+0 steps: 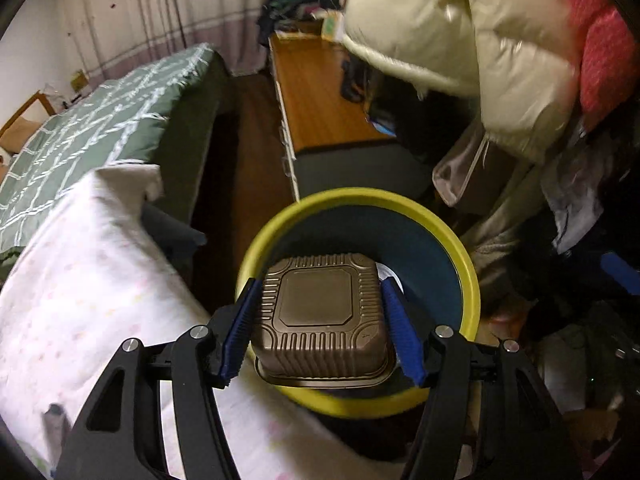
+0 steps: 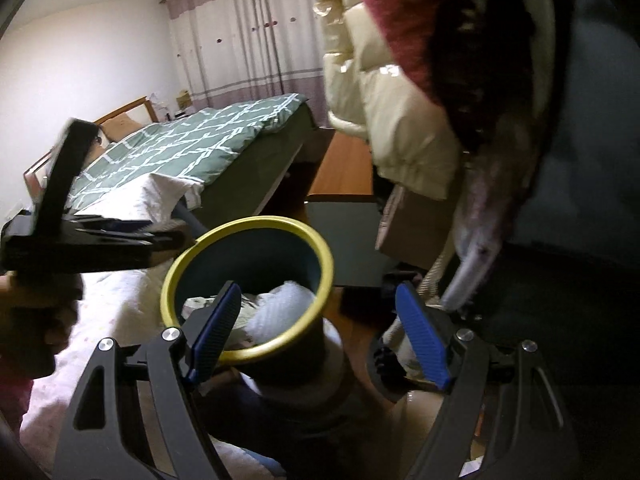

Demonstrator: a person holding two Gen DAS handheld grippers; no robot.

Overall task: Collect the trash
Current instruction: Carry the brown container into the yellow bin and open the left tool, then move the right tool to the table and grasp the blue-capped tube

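The left tongs [image 1: 320, 320] point down over the yellow-rimmed bin [image 1: 460, 264], pinching a brown ribbed plastic food tray [image 1: 316, 312] by its sides, underside facing the camera, at the bin's 6 o'clock rim. The right tongs [image 2: 320, 332] hang spread and empty just at 3 o'clock of the bin [image 2: 312, 240], which holds crumpled white wrapping [image 2: 280, 308].

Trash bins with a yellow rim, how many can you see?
1. The bin stands on the floor beside the bed, under the brown food box that the left gripper holds.
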